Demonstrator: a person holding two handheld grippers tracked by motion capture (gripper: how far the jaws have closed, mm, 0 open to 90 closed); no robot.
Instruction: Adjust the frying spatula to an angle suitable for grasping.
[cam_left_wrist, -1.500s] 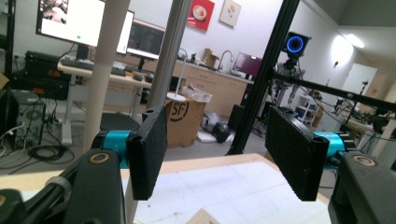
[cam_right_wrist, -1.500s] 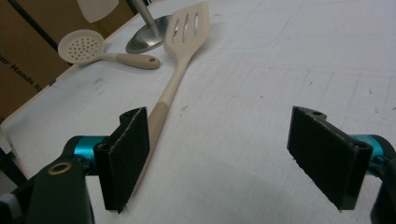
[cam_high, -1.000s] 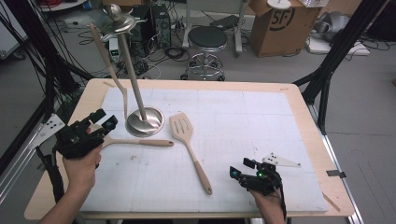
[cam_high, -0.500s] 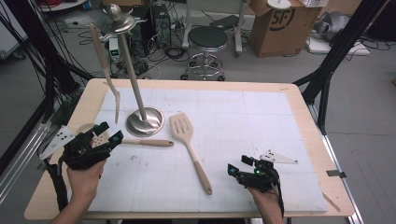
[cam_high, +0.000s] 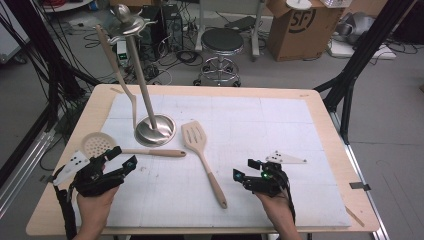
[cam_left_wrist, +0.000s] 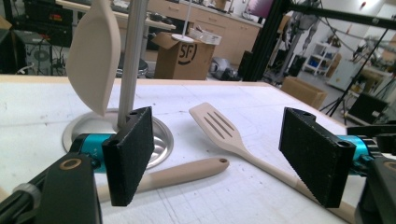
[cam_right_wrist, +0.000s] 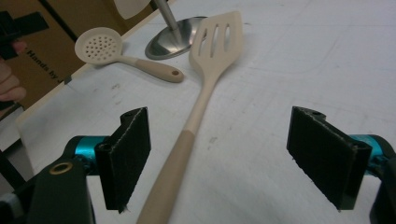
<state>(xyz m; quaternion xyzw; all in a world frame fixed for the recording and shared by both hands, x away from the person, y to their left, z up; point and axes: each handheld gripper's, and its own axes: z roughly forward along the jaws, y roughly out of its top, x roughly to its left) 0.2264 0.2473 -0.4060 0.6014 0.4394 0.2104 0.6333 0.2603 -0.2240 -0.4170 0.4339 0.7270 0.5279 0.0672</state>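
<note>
A steel utensil stand (cam_high: 155, 130) rises at the mat's left, and a beige spoon (cam_high: 119, 75) hangs from its top. A beige skimmer (cam_high: 100, 145) lies in front of the stand, with its handle pointing right. To its right, a slotted spatula (cam_high: 195, 137) lies with its handle towards the near edge. My left gripper (cam_high: 122, 161) sits just near of the skimmer handle (cam_left_wrist: 187, 170). Its jaws have just been opening and stand open with nothing gripped. My right gripper (cam_high: 243, 170) is open to the right of the spatula handle (cam_right_wrist: 187, 135), which runs between its jaws untouched.
A white mat (cam_high: 300, 125) covers most of the wooden table (cam_high: 330, 115). Beyond the far edge stand a stool (cam_high: 221, 42), a cardboard box (cam_high: 297, 25) and cables on the floor. Black frame posts (cam_high: 350, 75) flank the table.
My left hand drew back from the skimmer head towards the near edge and sank, leaving the skimmer uncovered on the mat. My right hand shifted left towards the spatula handle.
</note>
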